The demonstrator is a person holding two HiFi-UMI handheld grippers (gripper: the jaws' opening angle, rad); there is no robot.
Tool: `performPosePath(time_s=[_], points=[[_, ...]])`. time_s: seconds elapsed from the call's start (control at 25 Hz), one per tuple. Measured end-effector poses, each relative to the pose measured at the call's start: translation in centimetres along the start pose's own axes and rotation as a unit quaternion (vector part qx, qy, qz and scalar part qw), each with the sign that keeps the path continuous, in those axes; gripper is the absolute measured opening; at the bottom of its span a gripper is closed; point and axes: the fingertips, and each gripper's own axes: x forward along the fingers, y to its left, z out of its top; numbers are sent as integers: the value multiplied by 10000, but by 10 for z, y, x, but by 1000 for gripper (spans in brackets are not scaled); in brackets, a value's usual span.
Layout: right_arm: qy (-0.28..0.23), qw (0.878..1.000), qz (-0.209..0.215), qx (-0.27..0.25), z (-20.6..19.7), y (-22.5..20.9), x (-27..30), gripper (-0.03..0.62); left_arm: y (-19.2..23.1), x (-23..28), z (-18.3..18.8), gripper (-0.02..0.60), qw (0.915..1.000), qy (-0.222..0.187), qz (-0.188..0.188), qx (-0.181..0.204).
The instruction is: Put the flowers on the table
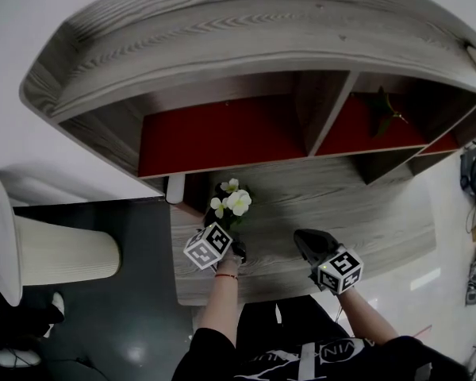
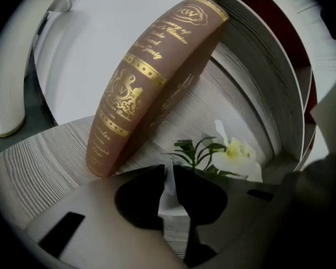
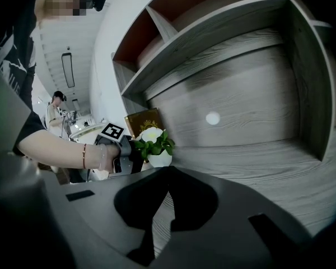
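A small white pot of white flowers [image 1: 236,202] with green leaves stands on the grey wooden table [image 1: 365,213] near its left end. My left gripper [image 1: 235,240] is shut on the pot from the near side. In the left gripper view the pot's white rim [image 2: 169,198] sits pinched between the dark jaws of that left gripper [image 2: 169,172], with a bloom [image 2: 238,156] just beyond. My right gripper [image 1: 305,240] hovers over the table to the right, shut and holding nothing. The right gripper view shows the right gripper [image 3: 168,172] and, to the left, the flower pot [image 3: 159,158] held by the left gripper [image 3: 120,150].
A brown book with gold print [image 2: 151,77] leans against the wall behind the pot. Above the table is a wooden shelf unit [image 1: 222,133] with red back panels; a small plant [image 1: 385,109] stands in its right cubby. A white ribbed cylinder [image 1: 63,252] stands on the floor at left.
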Motion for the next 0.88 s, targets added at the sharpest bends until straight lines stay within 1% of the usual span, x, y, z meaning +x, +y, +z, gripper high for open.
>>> performPosePath(time_s=[0.16, 0.28, 0.4, 0.6, 0.72, 0.88], points=[[15, 10000, -2, 23, -3, -1, -1, 11, 2, 2, 0, 46, 9998, -70, -77, -193], [15, 10000, -15, 34, -5, -3, -3, 11, 1, 1, -4, 58, 9988, -97, -194, -443], [39, 10000, 3, 32, -6, -2, -4, 11, 0, 0, -9, 90, 9964, -135, -329, -765], [61, 10000, 41, 46, -10, 0, -5, 11, 2, -6, -10, 132, 9923, -269, -409, -1142], [105, 9999, 52, 35, -13, 0, -5, 11, 3, -12, -9, 140, 9886, -332, -448, -1397], [148, 9999, 79, 23, -15, 1, -4, 11, 4, -19, -9, 140, 9849, -404, -475, -1615]])
